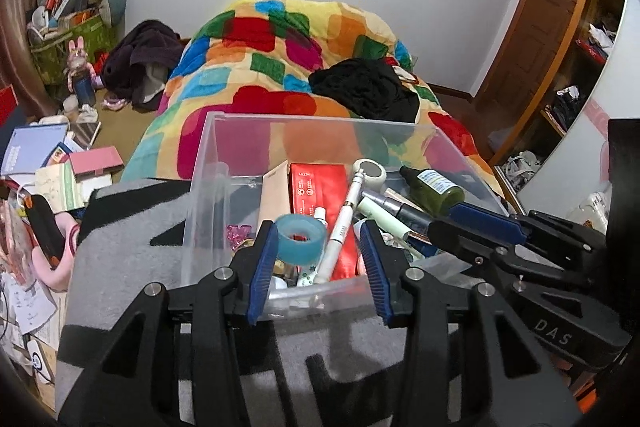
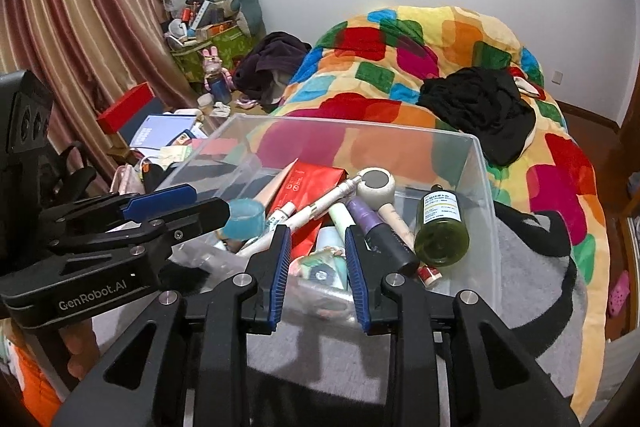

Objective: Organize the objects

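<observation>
Bedroom clutter fills the background: a patchwork quilt (image 1: 280,67) heaped on the bed, a striped curtain (image 2: 80,27) on the left, papers and boxes on the floor. Nearer, a clear plastic bin (image 1: 208,163) sits on a grey and black blanket (image 1: 128,267), already crowded with a red packet (image 1: 316,187), a white pen (image 1: 340,231), a green bottle (image 2: 440,231), a purple-capped tube (image 2: 384,235) and a round-headed white wand (image 2: 376,183). The left gripper (image 1: 316,255) hangs over the bin's near wall with its blue pads apart and empty; a teal tape roll (image 1: 300,239) lies between and just beyond them, toward the left pad, not pinched. The right gripper (image 2: 316,259) hovers over the near middle of the bin, also spread and holding nothing, above a small printed packet (image 2: 320,271). The step in hand looks like picking one item out to sort it. Doing it well would mean choosing something on top of the pile, such as the tape roll, lowering the pads to either side of its rim without nudging the pen beside it, and closing squarely so the roll does not twist out. With both claws over one bin, keeping them from crossing matters.
</observation>
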### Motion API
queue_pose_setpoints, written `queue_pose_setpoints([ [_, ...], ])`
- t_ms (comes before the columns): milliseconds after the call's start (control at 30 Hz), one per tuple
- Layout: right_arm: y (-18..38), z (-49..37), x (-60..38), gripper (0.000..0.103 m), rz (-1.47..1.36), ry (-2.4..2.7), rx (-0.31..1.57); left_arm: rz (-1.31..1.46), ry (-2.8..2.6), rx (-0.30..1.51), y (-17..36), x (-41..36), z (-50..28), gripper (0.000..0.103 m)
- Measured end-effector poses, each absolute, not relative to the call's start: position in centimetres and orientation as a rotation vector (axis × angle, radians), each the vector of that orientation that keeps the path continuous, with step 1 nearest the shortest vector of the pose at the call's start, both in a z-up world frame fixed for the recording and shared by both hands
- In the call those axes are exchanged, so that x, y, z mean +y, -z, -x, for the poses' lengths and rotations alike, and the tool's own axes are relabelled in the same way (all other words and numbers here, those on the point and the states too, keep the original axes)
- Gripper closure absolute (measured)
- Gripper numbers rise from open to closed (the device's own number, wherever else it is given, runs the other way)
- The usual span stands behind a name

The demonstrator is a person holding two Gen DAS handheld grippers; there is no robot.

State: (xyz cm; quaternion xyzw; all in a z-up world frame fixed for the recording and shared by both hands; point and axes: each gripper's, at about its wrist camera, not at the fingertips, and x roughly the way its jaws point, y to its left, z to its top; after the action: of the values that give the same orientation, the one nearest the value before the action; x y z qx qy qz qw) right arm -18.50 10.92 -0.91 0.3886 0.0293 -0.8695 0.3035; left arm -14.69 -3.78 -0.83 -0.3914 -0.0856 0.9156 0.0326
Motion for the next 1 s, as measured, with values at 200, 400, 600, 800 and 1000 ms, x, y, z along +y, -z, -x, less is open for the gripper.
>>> queue_pose_setpoints([
  [200, -0.1, 16.8, 12.2, 0.073, -0.982, 2.312, 0.070, 1.119, -2.862, -0.221, -0.2, -3.4, 12.5, 0.055],
  [400, -0.9, 14.8, 13.9, 0.050, -0.913, 2.374, 0.081, 1.016, -2.910, -0.221, -0.8, -3.3, 10.0, 0.034],
  [600, -1.5, 13.0, 14.8, 0.034, -0.856, 2.417, 0.081, 0.972, -2.925, -0.175, -1.0, -2.9, 8.6, 0.028],
  [800, -1.4, 11.5, 15.2, 0.027, -0.821, 2.443, 0.090, 0.957, -2.941, -0.173, -0.5, -2.7, 7.5, 0.015],
  [1000, -0.8, 11.0, 15.3, 0.020, -0.815, 2.451, 0.077, 0.985, -2.933, -0.181, 0.2, -2.7, 7.2, 0.015],
])
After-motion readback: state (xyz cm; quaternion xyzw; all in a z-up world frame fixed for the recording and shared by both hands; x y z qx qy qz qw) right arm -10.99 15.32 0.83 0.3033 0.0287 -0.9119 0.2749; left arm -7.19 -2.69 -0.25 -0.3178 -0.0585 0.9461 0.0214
